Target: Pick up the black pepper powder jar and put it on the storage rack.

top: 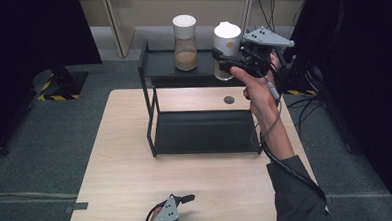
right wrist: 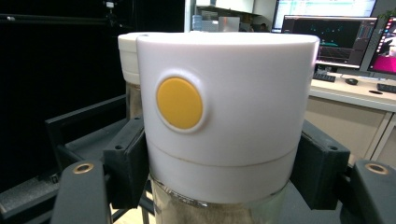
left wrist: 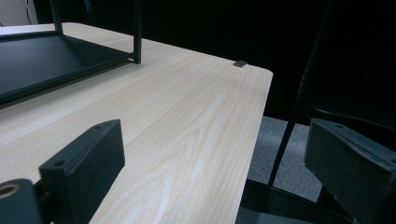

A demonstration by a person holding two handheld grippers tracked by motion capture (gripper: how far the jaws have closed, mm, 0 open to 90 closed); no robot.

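Note:
A glass jar [top: 227,39] with a tall white lid and brown contents is over the right end of a black shelf's top tier [top: 157,62]. My right gripper [top: 224,59] is shut on it, with both pads pressed against the lid's sides. In the right gripper view the jar [right wrist: 224,102] sits between the jaws [right wrist: 222,163], and a yellow round button [right wrist: 180,103] faces the camera. Whether the jar rests on the tier I cannot tell. A second, similar jar [top: 185,41] stands to its left on the same tier [right wrist: 128,51]. My left gripper [top: 187,198] lies near the table's front edge, open and holding nothing [left wrist: 219,154].
The shelf's lower tier [top: 200,133] rests on the wooden table [top: 126,173] and is bare. A dark round grommet [top: 229,99] sits behind it. A small grey tab [left wrist: 240,63] marks a table corner. Black curtains flank the table, and desks with monitors [right wrist: 327,32] stand beyond.

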